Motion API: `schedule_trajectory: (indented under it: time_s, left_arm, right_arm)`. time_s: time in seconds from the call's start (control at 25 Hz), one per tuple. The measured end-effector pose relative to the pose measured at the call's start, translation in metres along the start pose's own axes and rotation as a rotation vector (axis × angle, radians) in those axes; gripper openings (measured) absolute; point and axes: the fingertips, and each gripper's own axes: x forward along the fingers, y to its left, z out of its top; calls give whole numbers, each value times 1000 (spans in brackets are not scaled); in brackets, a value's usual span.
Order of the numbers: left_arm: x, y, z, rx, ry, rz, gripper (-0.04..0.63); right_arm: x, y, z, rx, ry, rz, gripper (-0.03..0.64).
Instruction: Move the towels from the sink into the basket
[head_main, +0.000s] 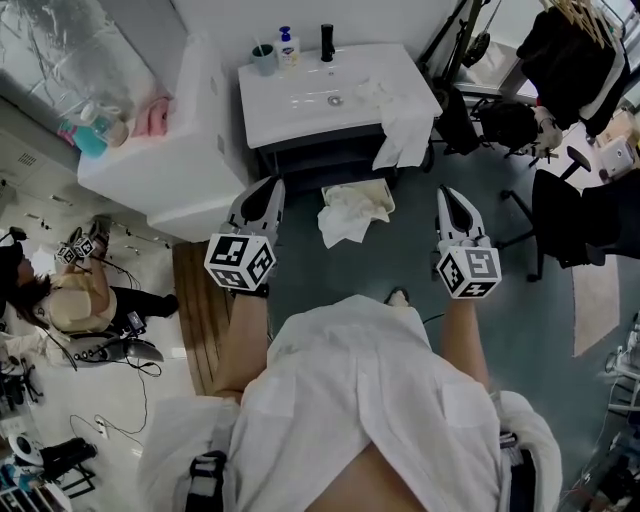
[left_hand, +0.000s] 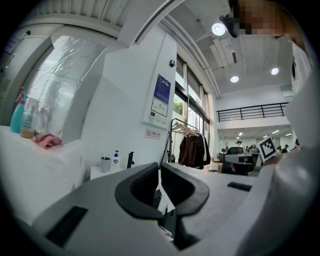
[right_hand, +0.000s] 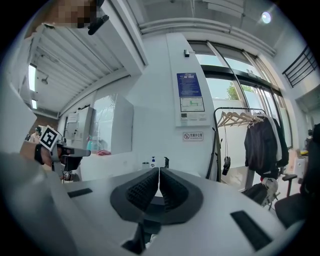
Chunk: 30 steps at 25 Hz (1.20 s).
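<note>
The white sink (head_main: 300, 115) stands ahead of me at the top of the head view. A white towel (head_main: 405, 128) hangs over its right front corner, and a small crumpled one (head_main: 368, 92) lies by the basin. On the floor below, the basket (head_main: 372, 187) holds a white towel (head_main: 348, 215) that spills over its front. My left gripper (head_main: 273, 187) is shut and empty, left of the basket. My right gripper (head_main: 446, 194) is shut and empty, to the basket's right. Each gripper view shows its own jaws closed together: the left gripper (left_hand: 159, 167) and the right gripper (right_hand: 159, 171).
A cup (head_main: 264, 58), a soap bottle (head_main: 288, 47) and a black tap (head_main: 327, 42) line the sink's back. A white counter (head_main: 170, 170) with a pink cloth (head_main: 152, 115) stands left. Black chairs (head_main: 570, 215) and hanging clothes (head_main: 570, 50) are at right. A person (head_main: 75, 300) sits far left.
</note>
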Motion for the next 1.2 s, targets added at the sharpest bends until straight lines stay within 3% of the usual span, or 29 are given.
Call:
schedule_trajectory:
  time_s: [0.52,1.2]
  left_arm:
    - [66,0,-3,1,2,-44,23]
    - [282,33,-12,18,53,-53,23]
  right_arm:
    - [45,-31,-12,-2,33,22,31]
    - [224,-161,-47,3,146,123,32]
